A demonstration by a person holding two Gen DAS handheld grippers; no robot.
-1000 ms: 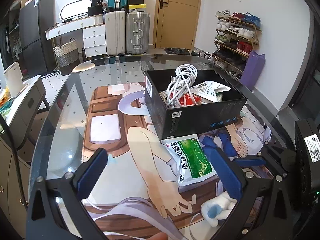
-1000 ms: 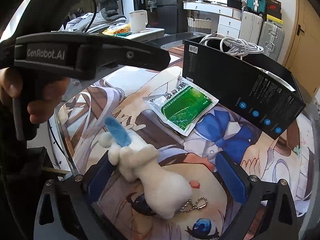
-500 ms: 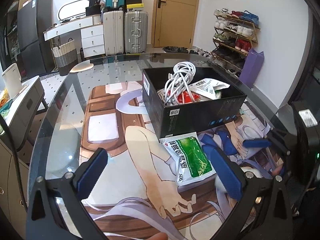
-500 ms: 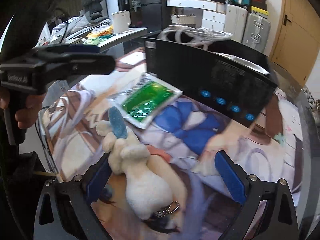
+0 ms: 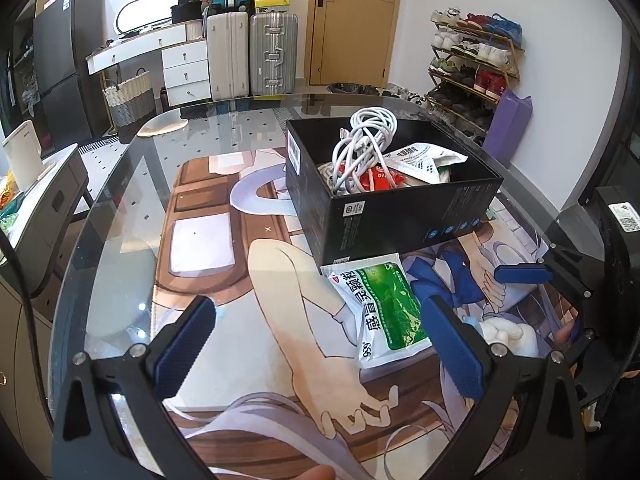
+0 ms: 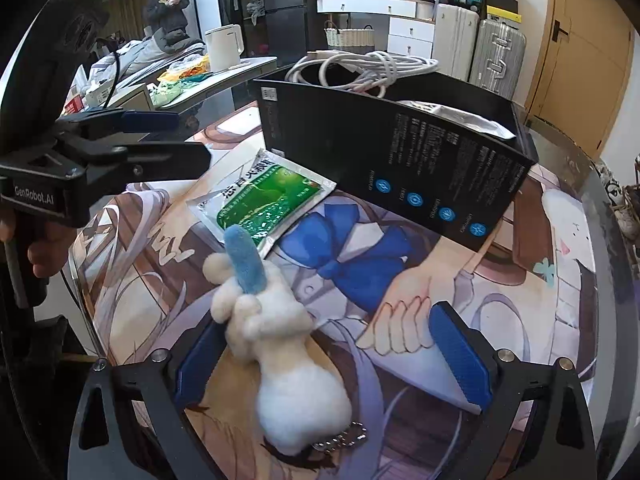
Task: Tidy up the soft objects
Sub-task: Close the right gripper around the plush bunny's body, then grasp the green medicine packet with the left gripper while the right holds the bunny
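Note:
A white plush toy (image 6: pixel 280 344) with a blue ear and a metal chain lies on the printed mat between the spread fingers of my right gripper (image 6: pixel 332 360), close to the left finger. The right gripper is open. The toy also shows in the left wrist view (image 5: pixel 502 330), partly hidden behind my finger. A green and white sachet (image 5: pixel 380 312) lies flat against the front of the black box (image 5: pixel 400 220); it also shows in the right wrist view (image 6: pixel 264 200). My left gripper (image 5: pixel 316 344) is open and empty above the mat, left of the sachet.
The black box holds a white cable coil (image 5: pixel 364 148), a red packet and a white sachet (image 5: pixel 428 160). The printed mat (image 5: pixel 208 240) covers a round glass table (image 5: pixel 120 184). A side table with a kettle (image 5: pixel 22 156) stands at the left.
My right gripper has swung right and closer around the plush toy, which now lies between its fingers. The left gripper has barely moved.

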